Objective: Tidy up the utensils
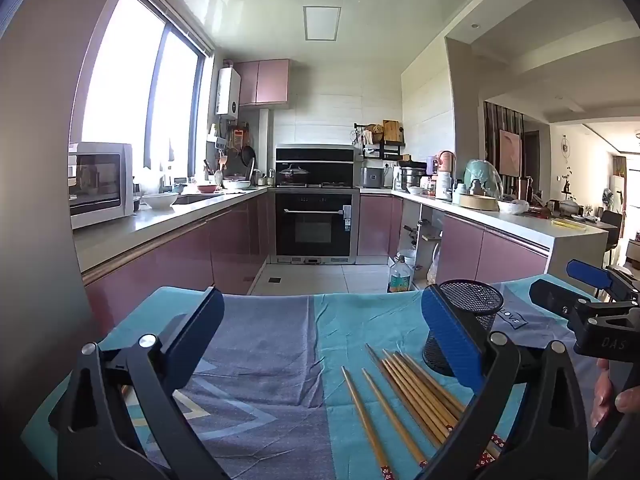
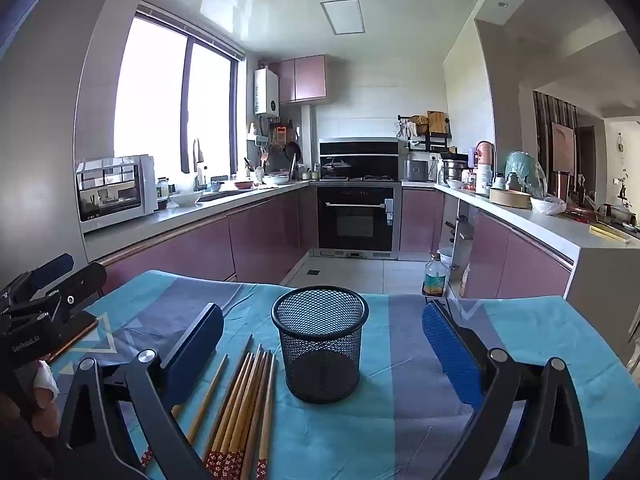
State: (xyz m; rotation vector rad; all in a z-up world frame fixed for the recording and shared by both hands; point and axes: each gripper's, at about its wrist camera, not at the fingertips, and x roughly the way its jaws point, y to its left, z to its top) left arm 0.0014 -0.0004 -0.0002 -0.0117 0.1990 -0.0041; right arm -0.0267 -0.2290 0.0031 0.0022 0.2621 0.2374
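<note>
Several wooden chopsticks [image 1: 408,392] with red patterned ends lie side by side on a blue-and-grey cloth [image 1: 272,360]. A black mesh cup [image 1: 466,320] stands upright and empty just behind them. My left gripper [image 1: 324,344] is open and empty above the cloth, left of the chopsticks. My right gripper [image 2: 324,344] is open and empty, with the mesh cup [image 2: 320,340] between its fingers and the chopsticks [image 2: 244,400] to the cup's left. Each gripper shows at the edge of the other's view: the right one [image 1: 592,300] and the left one [image 2: 48,292].
The cloth covers a table [image 2: 520,328] whose far edge faces a kitchen with pink cabinets, an oven [image 1: 314,220] and cluttered counters. A bottle [image 1: 399,276] stands on the floor beyond the table. A dark flat object [image 2: 76,332] lies on the cloth at far left.
</note>
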